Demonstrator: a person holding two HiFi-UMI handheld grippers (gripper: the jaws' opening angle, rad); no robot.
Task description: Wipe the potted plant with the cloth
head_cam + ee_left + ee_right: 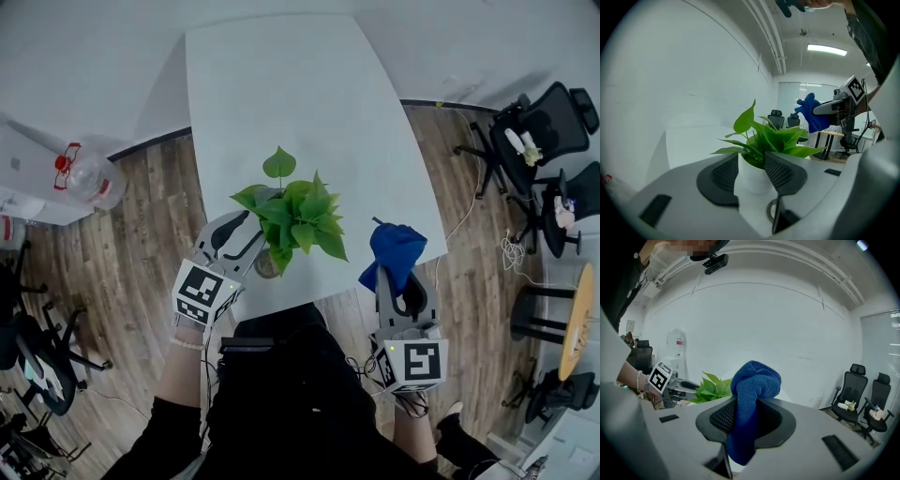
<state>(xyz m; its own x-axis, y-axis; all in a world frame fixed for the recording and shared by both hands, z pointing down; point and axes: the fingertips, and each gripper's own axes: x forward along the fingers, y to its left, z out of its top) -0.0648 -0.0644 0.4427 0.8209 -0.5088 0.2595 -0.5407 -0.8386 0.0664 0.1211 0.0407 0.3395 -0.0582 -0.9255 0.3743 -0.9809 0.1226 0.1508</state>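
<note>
Potted plant point(300, 217) stands near bench point(281, 84) front edge, pot point(752, 183) between spread left hand-held gripper point(751, 161); right hand-held gripper point(749, 408) pinches cloth point(394, 251), so best steady pot, then wipe leaves point(326, 242) gently outward.

Beyond the green leafy plant in its white pot point(300, 220) the white counter point(300, 94) lies bare, giving room to pass behind it and on either side. The pot stands between the parted jaws of the left tool point(751, 173), and the leaves spread out above them. A bare strip of counter separates the leaves from the bunched blue cloth point(394, 248) clamped in the right tool point(747, 416).
</note>
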